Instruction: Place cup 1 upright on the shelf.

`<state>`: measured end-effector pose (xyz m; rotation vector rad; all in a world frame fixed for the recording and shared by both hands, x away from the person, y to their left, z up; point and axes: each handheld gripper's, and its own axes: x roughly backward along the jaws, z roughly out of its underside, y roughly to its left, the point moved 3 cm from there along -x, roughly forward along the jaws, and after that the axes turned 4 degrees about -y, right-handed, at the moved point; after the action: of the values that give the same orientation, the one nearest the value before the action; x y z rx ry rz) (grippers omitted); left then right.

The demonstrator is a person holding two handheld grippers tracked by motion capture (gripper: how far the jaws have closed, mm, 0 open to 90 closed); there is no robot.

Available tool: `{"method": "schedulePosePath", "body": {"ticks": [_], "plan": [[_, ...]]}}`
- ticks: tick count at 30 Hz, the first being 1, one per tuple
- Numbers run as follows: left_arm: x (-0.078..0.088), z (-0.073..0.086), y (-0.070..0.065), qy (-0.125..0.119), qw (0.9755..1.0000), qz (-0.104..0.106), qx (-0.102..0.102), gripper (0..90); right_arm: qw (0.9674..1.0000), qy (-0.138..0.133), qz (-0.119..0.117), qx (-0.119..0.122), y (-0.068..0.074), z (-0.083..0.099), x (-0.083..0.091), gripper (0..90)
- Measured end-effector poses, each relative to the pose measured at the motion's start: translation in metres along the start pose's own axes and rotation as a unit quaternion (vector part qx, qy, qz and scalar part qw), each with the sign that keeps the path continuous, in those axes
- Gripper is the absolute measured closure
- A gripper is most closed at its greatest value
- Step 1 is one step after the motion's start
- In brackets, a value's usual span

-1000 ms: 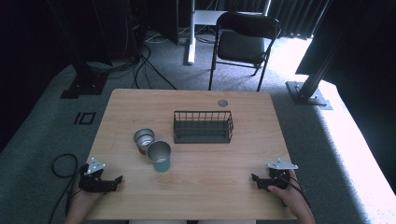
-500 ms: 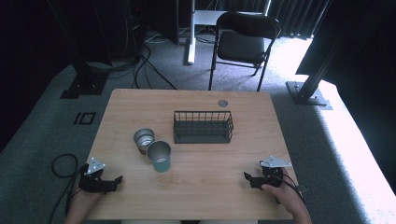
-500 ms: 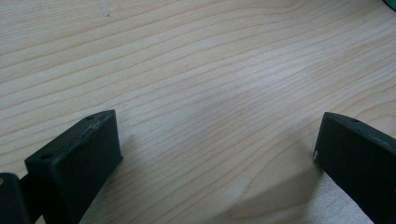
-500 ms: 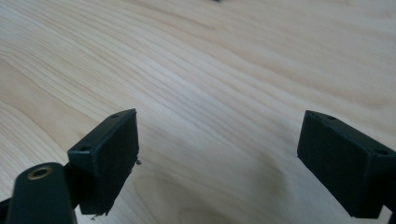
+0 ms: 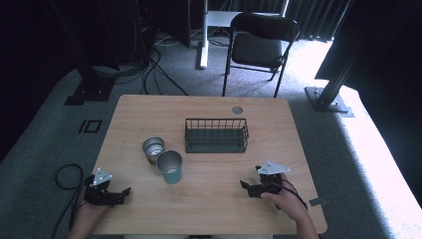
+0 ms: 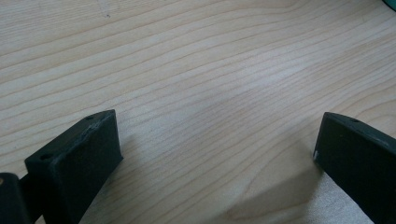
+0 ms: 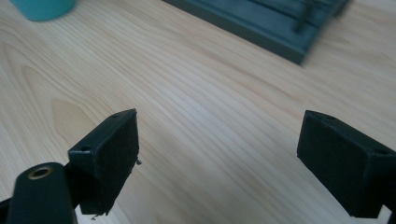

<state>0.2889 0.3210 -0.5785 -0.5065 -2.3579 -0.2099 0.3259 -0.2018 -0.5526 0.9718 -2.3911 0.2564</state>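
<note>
- Left claw (image 5: 124, 191) sits at the desk's (image 5: 209, 209) near-left corner, jaws spread wide and holding nothing; its own view has bare wood between them.
- Brown cup (image 5: 153, 150) stands upright left of centre, mouth up, its long axis vertical.
- Teal cup (image 5: 170, 167) stands just beside the brown one, nearer the person, likewise upright with its mouth up; whether the two touch cannot be told. Its base shows at the top left corner of the right claw view (image 7: 43, 8).
- Wire basket (image 5: 216, 135) sits mid-desk, long side running left to right, open top up and seemingly empty. Its base edge shows in the right claw view (image 7: 261, 28).
- Right claw (image 5: 244, 184) hovers low over the near-right part of the desk, jaws wide apart and empty, pointing left toward the cups.
- Judging by this, nothing is done yet: no cup is gripped or moved. The reach, grasp and any placing are all left.
</note>
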Motion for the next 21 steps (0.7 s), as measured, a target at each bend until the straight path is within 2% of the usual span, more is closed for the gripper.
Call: {"method": "schedulePosePath", "body": {"ticks": [11,15,16,21], "plan": [[0.000,0.000,0.000,0.000,1.0000,0.000,0.001,1.1,0.9985,-0.003,-0.045,0.031,0.029,-0.018,-0.045,12.5],[0.000,0.000,0.000,0.000,1.0000,0.000,0.001,1.1,0.9975,-0.004,-0.059,0.037,0.038,-0.023,-0.053,12.5],[0.000,0.000,0.000,0.000,1.0000,0.000,0.001,1.1,0.9966,-0.006,-0.069,0.046,0.043,-0.027,-0.058,12.5],[0.000,0.000,0.000,0.000,1.0000,0.000,0.001,1.1,0.9953,-0.012,-0.082,0.051,0.052,-0.036,-0.066,12.5]]}}
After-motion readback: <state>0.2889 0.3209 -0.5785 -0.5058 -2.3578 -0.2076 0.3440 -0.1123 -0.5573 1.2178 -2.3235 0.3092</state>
